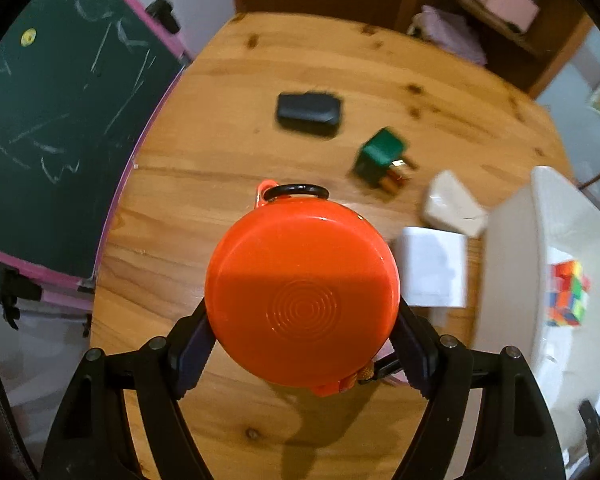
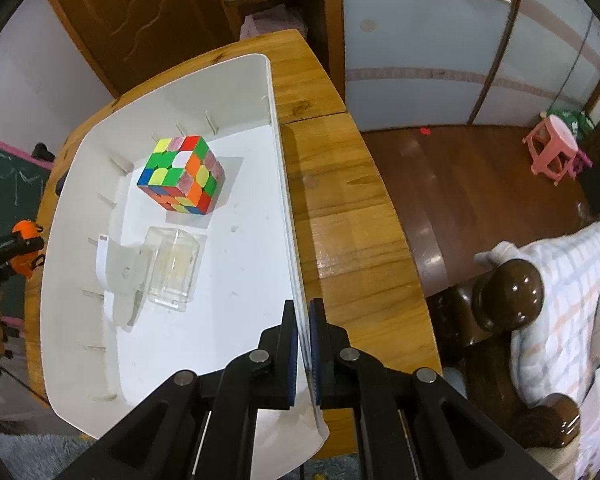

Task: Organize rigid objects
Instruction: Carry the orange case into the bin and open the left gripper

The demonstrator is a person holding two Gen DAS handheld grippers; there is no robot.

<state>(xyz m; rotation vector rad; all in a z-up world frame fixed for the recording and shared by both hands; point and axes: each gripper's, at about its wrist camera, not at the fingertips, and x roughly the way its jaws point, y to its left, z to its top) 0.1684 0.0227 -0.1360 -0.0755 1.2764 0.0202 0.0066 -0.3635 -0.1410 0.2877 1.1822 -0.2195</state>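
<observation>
Between the two fingers of your left tool you are holding an orange round case, the pads clamped against its opposite sides so that its flat face with the ring pattern is facing the camera; a black ring and an orange clip are sticking out at its far edge. It is hanging above the wooden tabletop, casting a shadow underneath. Ahead of that tool, further along the tabletop, a black pouch is lying flat, and ahead to the right a green block with metal prongs is resting on its side. Nearer, just right of the case, two white boxes are sitting close together, and beyond them to the right the white bin is standing with a colour cube inside. Your right tool is gripping the bin's near-right wall, one finger inside and one outside, closed tight on the thin rim. Ahead and left of this tool, inside the bin, the colour cube is sitting on the floor, and nearer, a clear plastic box is lying beside a white curved piece that is touching it. Far off to the left, the orange case is showing in the other tool.
</observation>
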